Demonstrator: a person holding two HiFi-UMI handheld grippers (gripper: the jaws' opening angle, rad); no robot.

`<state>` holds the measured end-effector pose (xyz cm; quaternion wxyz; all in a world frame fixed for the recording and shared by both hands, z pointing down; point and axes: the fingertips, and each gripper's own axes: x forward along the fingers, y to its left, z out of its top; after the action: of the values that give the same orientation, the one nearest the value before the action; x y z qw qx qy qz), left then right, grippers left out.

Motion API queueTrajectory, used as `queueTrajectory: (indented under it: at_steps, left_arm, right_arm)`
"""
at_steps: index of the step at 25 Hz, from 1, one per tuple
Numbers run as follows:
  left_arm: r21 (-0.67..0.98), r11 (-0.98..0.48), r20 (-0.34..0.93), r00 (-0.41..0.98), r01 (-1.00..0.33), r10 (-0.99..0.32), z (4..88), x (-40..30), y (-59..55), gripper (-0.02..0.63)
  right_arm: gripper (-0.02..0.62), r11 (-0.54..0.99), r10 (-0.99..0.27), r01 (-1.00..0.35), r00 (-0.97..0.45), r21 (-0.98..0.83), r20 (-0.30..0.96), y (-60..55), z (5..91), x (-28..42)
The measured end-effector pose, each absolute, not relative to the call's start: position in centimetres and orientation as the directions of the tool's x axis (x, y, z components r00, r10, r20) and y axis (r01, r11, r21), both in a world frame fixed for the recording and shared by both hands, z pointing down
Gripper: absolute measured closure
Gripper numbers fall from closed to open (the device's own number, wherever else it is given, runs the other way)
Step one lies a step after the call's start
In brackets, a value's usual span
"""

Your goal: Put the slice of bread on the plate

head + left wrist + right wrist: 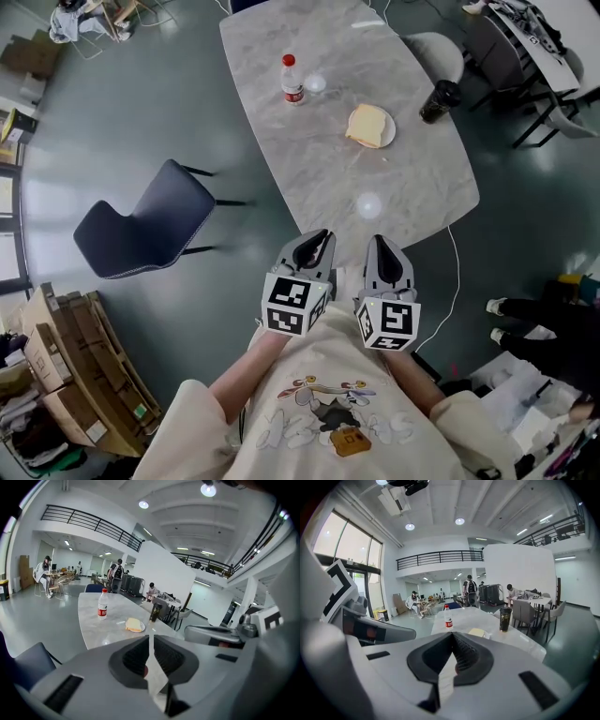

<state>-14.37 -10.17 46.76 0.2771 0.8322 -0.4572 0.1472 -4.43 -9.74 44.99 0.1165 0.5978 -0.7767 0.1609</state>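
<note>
Bread slice (367, 125) lies flat on the plate (390, 130) — left tool (322, 235) and right tool (379, 241) clenched.

A large open-plan office hall: a railed mezzanine (436, 556) rises beyond the marble surface (309, 131), with tall windows (347, 541) and people at tables (56, 575) past it.

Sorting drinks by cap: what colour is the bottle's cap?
Red. The bottle cap shows best in the head view.
</note>
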Motion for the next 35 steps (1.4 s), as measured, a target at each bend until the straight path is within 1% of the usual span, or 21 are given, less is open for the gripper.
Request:
queueTrajectory:
  at_steps: [4, 6, 9, 14, 17, 23, 35]
  left_arm:
    - [0.307, -0.460, 0.505, 0.552, -0.833, -0.663, 46.5, -14.7, -7.1, 0.565]
    - [0.283, -0.492, 0.510, 0.563, -0.824, -0.650, 46.6, -15.0, -6.0, 0.565]
    - [0.292, -0.496, 0.502, 0.572, -0.818, -0.648, 46.7, -15.7, -5.8, 0.565]
    - [0.288, -0.501, 0.501, 0.574, -0.816, -0.647, 46.7, -15.6, -5.9, 0.565]
    - [0.269, -0.519, 0.491, 0.579, -0.812, -0.651, 46.1, -14.9, -6.2, 0.565]
    - [0.264, -0.495, 0.482, 0.558, -0.828, -0.676, 45.8, -15.4, -7.2, 0.565]
    - [0.284, -0.491, 0.483, 0.566, -0.823, -0.668, 45.7, -16.3, -7.3, 0.565]
  right_arm:
    - [0.591, 0.218, -0.879, -0.962, -0.266, -0.162, 0.395, -7.3, 45.1, -6.0]
    - [0.591, 0.233, -0.878, -0.961, -0.273, -0.148, 0.393, -6.9, 45.0, -6.7]
    - [0.591, 0.259, -0.878, -0.959, -0.284, -0.116, 0.386, -6.5, 45.0, -7.4]
    - [0.591, 0.241, -0.880, -0.967, -0.253, -0.079, 0.403, -6.3, 44.9, -6.3]
    - [0.591, 0.290, -0.872, -0.955, -0.290, -0.063, 0.393, -6.6, 44.3, -6.6]
    - [0.591, 0.368, -0.853, -0.929, -0.349, -0.027, 0.388, -7.6, 43.9, -8.2]
    - [0.591, 0.390, -0.848, -0.921, -0.358, 0.000, 0.391, -7.2, 43.7, -9.5]
